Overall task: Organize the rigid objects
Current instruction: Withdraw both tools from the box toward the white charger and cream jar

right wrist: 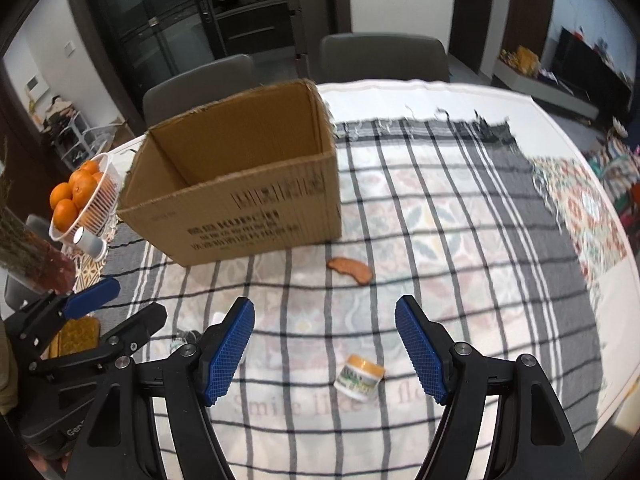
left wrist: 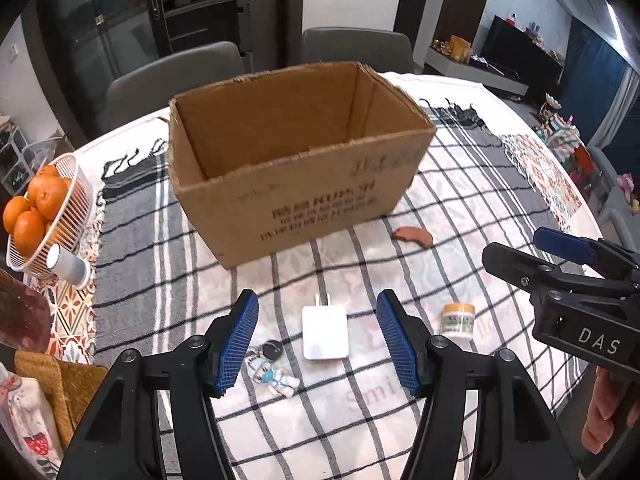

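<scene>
An open cardboard box (left wrist: 296, 184) (right wrist: 256, 216) stands on the checked cloth with nothing visible inside. My left gripper (left wrist: 318, 340) hangs open above a white plug charger (left wrist: 325, 332). A key fob with a small figurine (left wrist: 272, 372) lies by its left finger. A little jar with a yellow lid (left wrist: 458, 320) (right wrist: 360, 376) lies to the right, and my right gripper (right wrist: 325, 350) is open above it. A brown curved piece (left wrist: 414, 237) (right wrist: 351, 269) rests near the box's right corner. Each gripper shows at the edge of the other's view.
A white basket of oranges (left wrist: 52, 216) (right wrist: 86, 200) stands at the left with a white tube (left wrist: 70, 266) lying beside it. A woven tray (left wrist: 52, 384) sits at the near left. Grey chairs (left wrist: 356, 46) stand behind the round table (right wrist: 540, 112).
</scene>
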Tool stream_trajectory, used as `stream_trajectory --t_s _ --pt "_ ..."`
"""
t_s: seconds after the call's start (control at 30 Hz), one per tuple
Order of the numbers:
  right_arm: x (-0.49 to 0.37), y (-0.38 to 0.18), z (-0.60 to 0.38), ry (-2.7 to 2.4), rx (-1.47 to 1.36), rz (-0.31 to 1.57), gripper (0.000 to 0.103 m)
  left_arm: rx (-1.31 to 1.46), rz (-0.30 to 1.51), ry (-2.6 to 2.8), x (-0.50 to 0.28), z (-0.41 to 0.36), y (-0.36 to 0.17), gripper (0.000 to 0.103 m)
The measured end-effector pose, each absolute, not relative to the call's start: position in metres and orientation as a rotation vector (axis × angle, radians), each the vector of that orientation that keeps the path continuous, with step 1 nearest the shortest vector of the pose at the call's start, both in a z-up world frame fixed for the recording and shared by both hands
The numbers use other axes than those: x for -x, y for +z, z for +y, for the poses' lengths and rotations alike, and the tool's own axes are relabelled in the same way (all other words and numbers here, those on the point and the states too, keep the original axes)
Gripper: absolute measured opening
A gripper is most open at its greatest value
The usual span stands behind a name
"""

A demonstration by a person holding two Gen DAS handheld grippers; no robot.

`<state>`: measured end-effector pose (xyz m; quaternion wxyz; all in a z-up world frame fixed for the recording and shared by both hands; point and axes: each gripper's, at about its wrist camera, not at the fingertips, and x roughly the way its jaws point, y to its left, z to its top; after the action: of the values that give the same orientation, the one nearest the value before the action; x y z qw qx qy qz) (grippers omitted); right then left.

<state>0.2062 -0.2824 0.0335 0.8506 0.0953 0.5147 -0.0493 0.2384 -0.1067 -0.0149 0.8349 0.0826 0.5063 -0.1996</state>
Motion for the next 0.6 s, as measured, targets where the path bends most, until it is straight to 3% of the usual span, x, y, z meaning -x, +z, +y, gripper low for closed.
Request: stream_trajectory --t_s 0.6 --pt "-0.179 -0.025 -0.297 -0.21 -0.321 1.163 0.074 -0.199 1.163 -0.42 -0.226 -0.115 -0.068 0.061"
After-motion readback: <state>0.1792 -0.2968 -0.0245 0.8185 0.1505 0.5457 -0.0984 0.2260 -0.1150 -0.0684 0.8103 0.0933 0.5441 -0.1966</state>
